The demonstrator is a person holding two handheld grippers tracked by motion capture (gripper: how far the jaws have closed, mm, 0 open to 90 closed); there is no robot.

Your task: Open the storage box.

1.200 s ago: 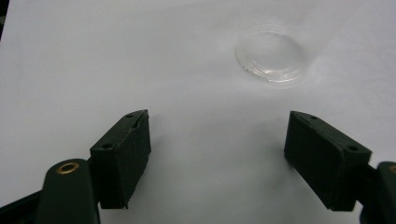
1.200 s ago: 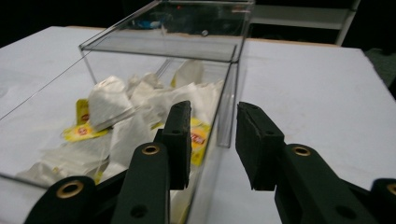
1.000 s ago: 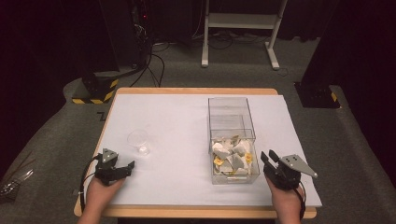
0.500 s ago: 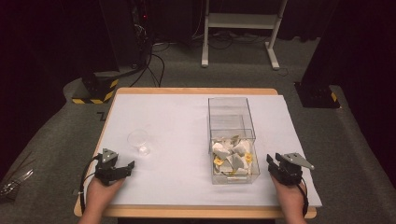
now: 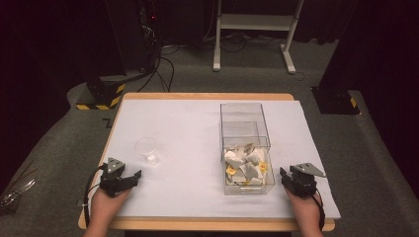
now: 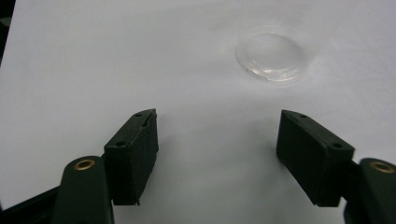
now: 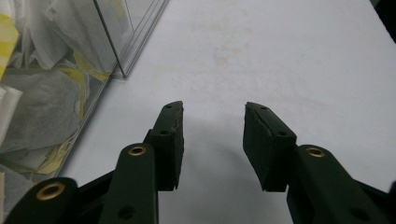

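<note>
Opening a bit, right gripper has sunk to the white worktop beside the clear plastic box of tea bags; fingers spread, empty. Left gripper narrowed slightly, fingers wide apart w/ nothing between, near the small clear round cup. Looks like pre-grasp.

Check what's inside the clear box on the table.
The clear box holds a loose pile of white and yellow tea-bag-like packets at its near end; its far end looks empty. Packets underneath the pile are covered, so no count.
</note>
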